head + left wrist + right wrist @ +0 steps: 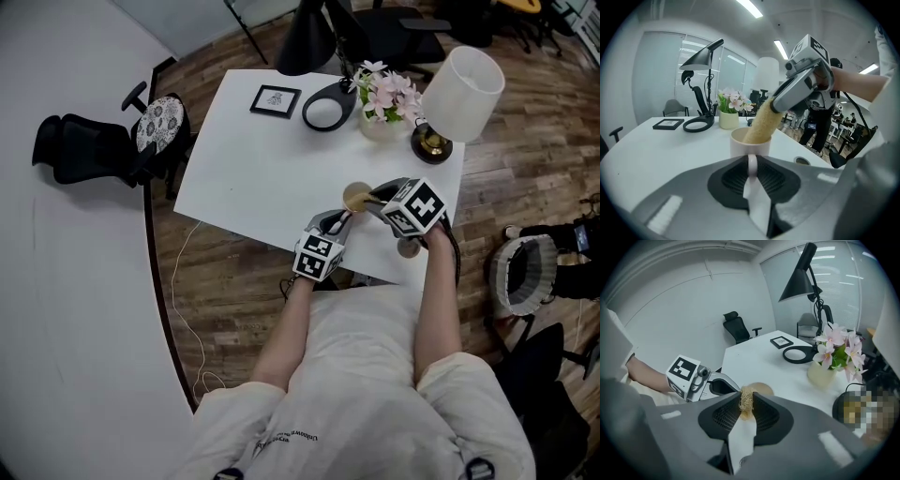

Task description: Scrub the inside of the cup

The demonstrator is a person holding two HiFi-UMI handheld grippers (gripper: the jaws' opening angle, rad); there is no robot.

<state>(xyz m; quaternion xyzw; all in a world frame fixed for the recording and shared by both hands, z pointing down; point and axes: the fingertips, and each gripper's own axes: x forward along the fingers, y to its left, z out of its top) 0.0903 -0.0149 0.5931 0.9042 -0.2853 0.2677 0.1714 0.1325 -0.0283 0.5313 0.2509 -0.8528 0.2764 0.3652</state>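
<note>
On the smooth white table [244, 178], near its front edge, the left gripper [751, 164] has its ribbed dark pads pinched tight on the thin looped handle of the cup [740, 145], with no gap left between the jaws. The cup is a pale, glossy, round mug standing upright with its mouth facing up. Its base is hidden behind the grey jaw bodies in the left gripper view, and from the head view only a tan disc of its opening [354, 195] shows between the two tools. A scrubber [763, 123], a coarse, fibrous, straw-coloured cylinder, slants from upper right down and left into the mug. Its lower end is lost inside the mug, so how deep it goes cannot be told. The right gripper [746, 404] is clamped on the scrubber's upper end, with frayed fibres bulging between its pads. Further back stand a flat black picture frame [276, 99], a black ring-shaped lamp base [328, 105], pink flowers [389, 94] in a cream pot, and a white drum lampshade [462, 80].
</note>
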